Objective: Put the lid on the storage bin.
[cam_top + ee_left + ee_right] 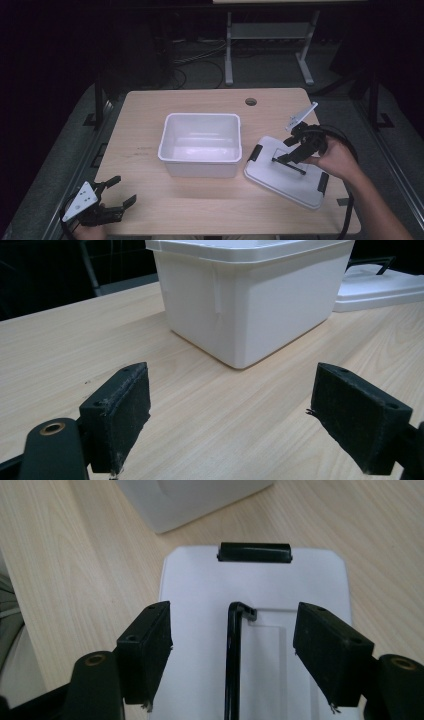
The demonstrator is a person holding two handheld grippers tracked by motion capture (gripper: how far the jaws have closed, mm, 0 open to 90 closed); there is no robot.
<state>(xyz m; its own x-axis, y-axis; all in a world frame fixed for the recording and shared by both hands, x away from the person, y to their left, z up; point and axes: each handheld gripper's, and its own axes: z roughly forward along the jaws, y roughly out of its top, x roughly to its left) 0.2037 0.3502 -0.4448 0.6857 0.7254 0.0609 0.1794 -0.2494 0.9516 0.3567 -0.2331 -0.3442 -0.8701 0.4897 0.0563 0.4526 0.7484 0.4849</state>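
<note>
The right gripper is held by a hand reaching in over the white lid, which lies flat on the desk right of the white bin. Its jaws stand apart, straddling the lid's raised black handle without touching. The left gripper rests low at the near desk edge, jaws apart and empty. No legible writing.

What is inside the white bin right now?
Nothing: the bin shows a bare white floor. Its lid lies beside it, and the near inner wall is hidden.

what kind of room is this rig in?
Probably a lab or workshop set up for recording, not a home: a bare wooden table with a cable hole, loose cables on the dark floor behind it, and another metal-legged bench further back.
</note>
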